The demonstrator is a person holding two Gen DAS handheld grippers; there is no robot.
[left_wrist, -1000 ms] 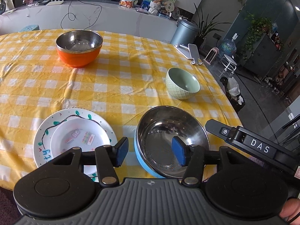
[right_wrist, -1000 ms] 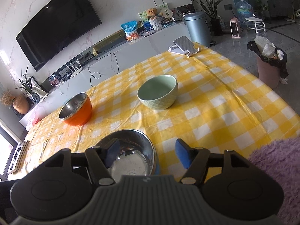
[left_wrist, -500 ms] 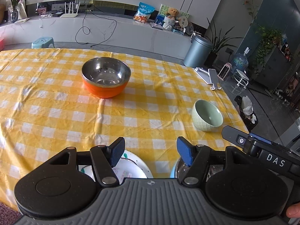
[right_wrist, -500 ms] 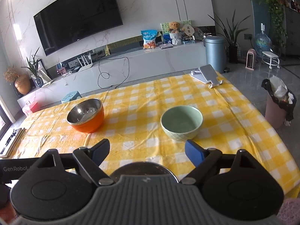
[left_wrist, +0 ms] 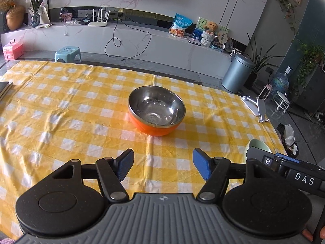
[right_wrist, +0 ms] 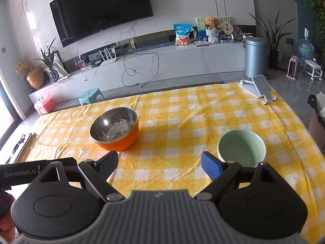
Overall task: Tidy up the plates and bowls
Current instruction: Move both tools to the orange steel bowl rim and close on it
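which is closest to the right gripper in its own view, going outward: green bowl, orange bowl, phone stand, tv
1. green bowl, just behind the right gripper, right side.
2. orange bowl, farther up the table, left.
3. phone stand, far table edge, right.
4. tv, on the back wall.

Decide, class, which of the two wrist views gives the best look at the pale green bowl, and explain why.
The right wrist view: the green bowl shows nearly whole there, open side up on the checked tablecloth, behind one finger. In the left wrist view only a sliver of the bowl's rim peeks out behind the right gripper's body.
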